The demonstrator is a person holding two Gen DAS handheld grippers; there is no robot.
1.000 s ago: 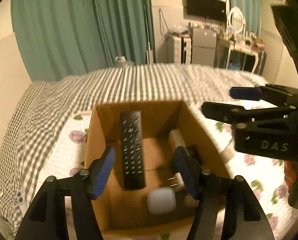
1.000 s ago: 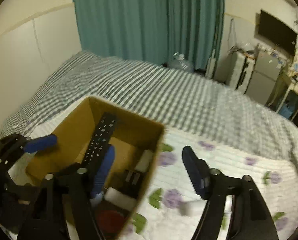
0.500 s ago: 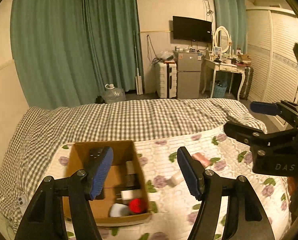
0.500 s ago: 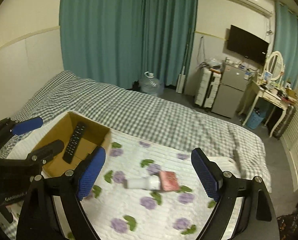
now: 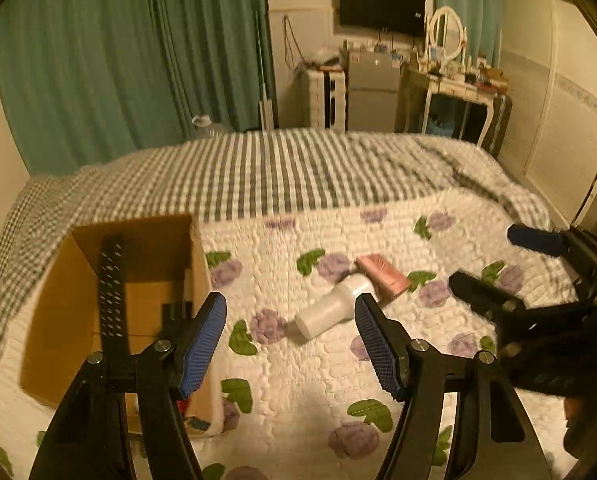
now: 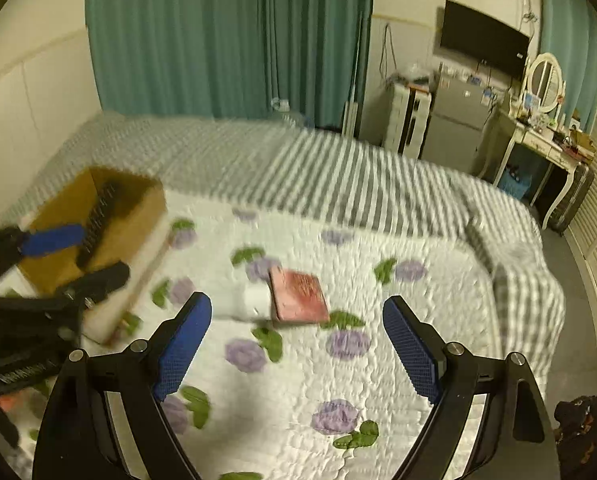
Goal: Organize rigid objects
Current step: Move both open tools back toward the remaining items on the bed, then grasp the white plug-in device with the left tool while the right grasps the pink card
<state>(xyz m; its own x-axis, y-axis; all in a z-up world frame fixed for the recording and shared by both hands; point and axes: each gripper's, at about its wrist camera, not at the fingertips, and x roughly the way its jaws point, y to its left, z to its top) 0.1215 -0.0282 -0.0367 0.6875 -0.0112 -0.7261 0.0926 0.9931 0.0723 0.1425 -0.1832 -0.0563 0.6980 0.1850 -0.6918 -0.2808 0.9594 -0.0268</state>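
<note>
Quilt (image 5: 306, 364) floral on checked bed (image 5: 282, 172), green curtains (image 5: 130, 60), wall television (image 5: 381, 8)

Each gripper, the left gripper (image 5: 290, 338) and the right gripper (image 6: 298, 340), is built of matte black angular arms fastened with round silver screws, and its two fingers are faced with ribbed blue pads (image 5: 204, 338), faint pale lettering being seen on one body.

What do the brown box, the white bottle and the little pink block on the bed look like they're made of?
Brown box: corrugated cardboard by the look, matte tan walls with a plain cut rim.
White bottle: probably plastic, smooth and evenly white with a faint sheen.
Pink block: unclear; flat and rectangular with a slightly glossy top, perhaps a printed carton or plastic case. Blur hides detail.
</note>
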